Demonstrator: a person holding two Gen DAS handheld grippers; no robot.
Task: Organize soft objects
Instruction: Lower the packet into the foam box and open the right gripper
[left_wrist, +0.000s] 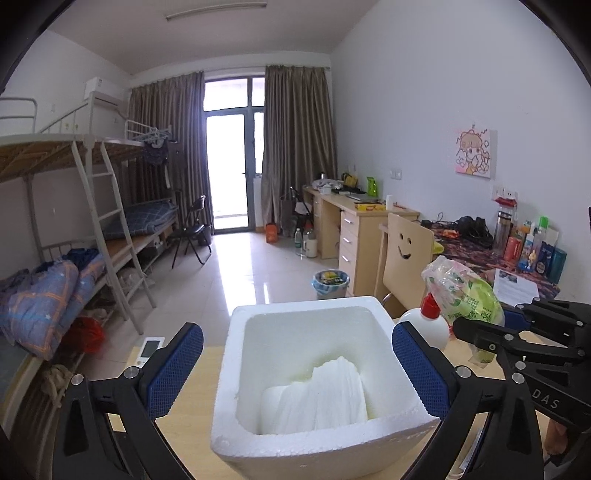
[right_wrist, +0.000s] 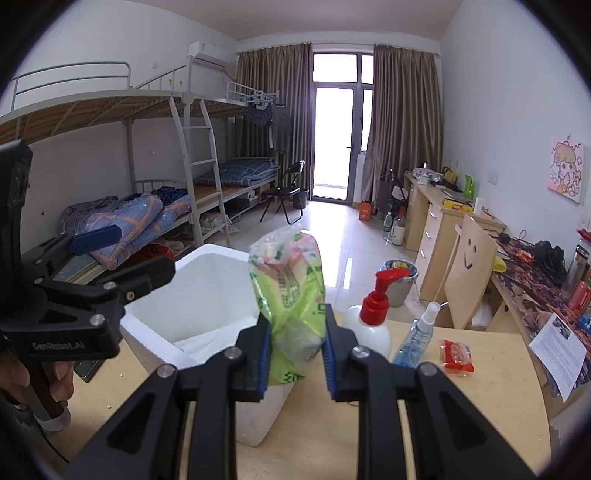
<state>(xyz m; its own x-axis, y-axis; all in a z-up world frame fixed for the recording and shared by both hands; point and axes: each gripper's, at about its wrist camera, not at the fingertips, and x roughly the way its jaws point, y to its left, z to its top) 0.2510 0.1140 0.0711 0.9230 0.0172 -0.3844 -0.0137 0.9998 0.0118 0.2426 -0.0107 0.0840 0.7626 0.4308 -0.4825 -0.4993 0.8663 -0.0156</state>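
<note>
A white foam box (left_wrist: 325, 454) stands on the wooden table, with a white folded soft item (left_wrist: 317, 398) inside. My left gripper (left_wrist: 297, 365) is open, its blue pads on either side of the box, apart from its walls. My right gripper (right_wrist: 295, 350) is shut on a green soft plastic pack (right_wrist: 291, 295) and holds it upright above the table beside the box's right wall (right_wrist: 192, 291). The pack also shows in the left wrist view (left_wrist: 465, 295), with the right gripper's black frame behind it.
A white pump bottle with a red top (right_wrist: 373, 317), a blue spray bottle (right_wrist: 417, 336) and a small red packet (right_wrist: 456, 356) stand on the table to the right. A remote (left_wrist: 149, 350) lies at the left edge. Bunk beds, desks and a chair are behind.
</note>
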